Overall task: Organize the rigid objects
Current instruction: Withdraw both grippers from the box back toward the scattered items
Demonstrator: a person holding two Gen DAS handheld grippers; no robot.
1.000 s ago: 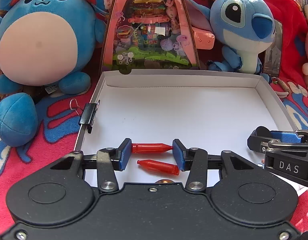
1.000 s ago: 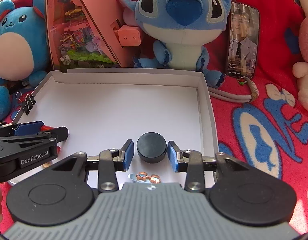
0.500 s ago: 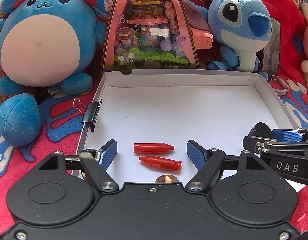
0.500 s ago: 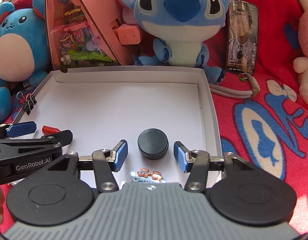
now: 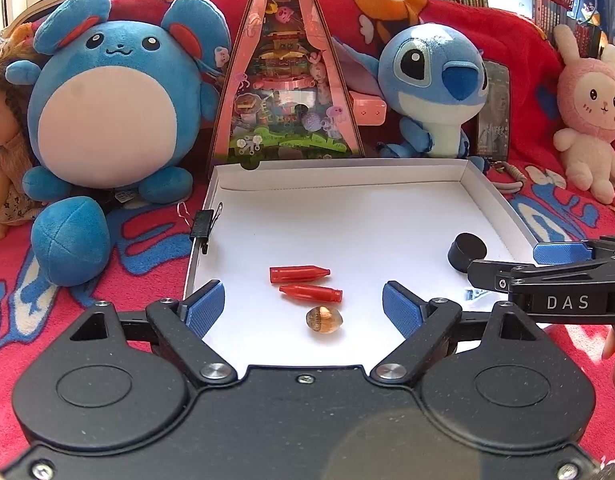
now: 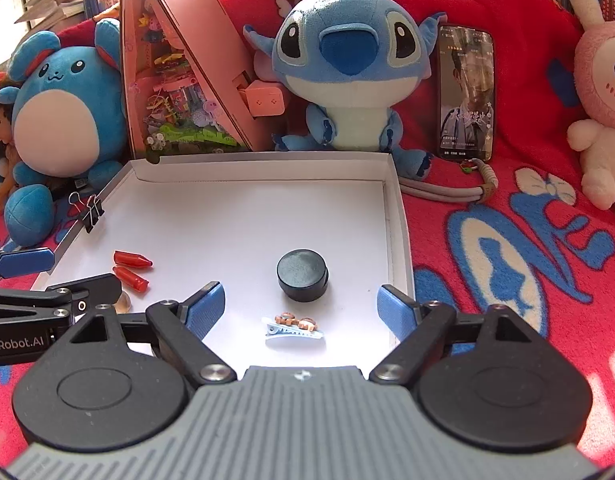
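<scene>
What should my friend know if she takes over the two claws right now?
Left claw: jaws opening, nothing between the pads.
Right claw: jaws opening, nothing gripped.
Inside the shallow white cardboard box: two red bullet-shaped plastic caps side by side, an amber oval bead near them, a round black puck-shaped lid, and a pale blue hair clip by the near edge.
A black binder clip sits on the left wall.
Done: those five pieces are in the box.
Left: nothing loose shows outside it.

Glossy red plastic caps (image 5: 299, 274), matt white cardboard tray (image 5: 347, 176).
</scene>
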